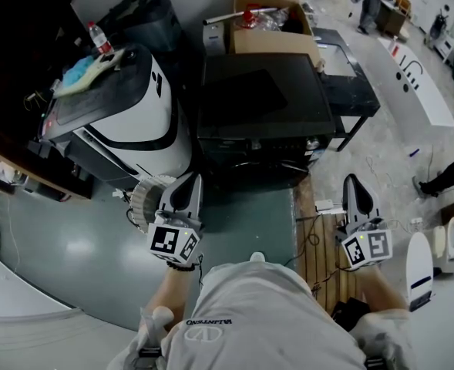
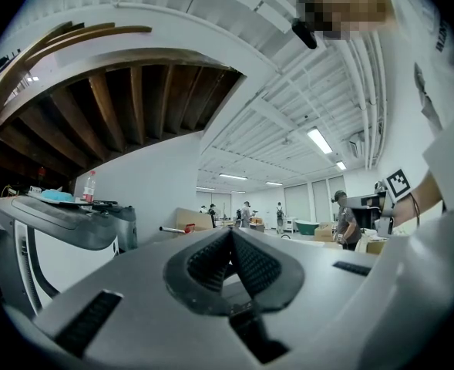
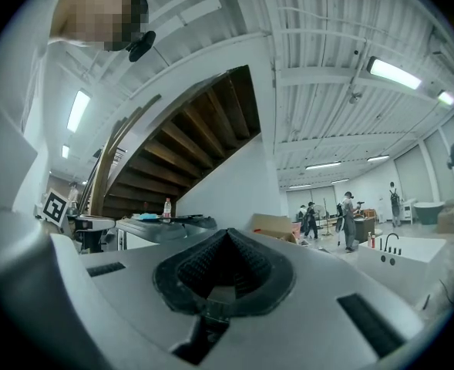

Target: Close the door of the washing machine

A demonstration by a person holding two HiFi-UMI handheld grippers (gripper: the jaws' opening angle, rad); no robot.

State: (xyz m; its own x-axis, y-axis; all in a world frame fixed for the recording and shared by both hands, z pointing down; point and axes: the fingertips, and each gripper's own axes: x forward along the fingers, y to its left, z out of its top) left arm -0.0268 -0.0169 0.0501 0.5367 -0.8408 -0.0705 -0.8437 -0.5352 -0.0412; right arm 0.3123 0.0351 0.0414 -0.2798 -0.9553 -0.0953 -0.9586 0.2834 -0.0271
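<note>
Washing machine [image 1: 126, 106]: far left, water bottle [image 1: 98, 37] on top.
Left gripper [image 1: 188, 182]: just short of the machine, your jaws pinched together, nothing in them.
Right gripper [image 1: 354, 182]: same deal, jaws closed and empty, well off to the machine's right.

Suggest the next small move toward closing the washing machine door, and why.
Probably ease the left claw forward toward the washing machine: it is the nearer one, the machine stands ahead on its side, and both it and the right claw are shut and empty. The door itself is hard to make out, so go slowly.
</note>
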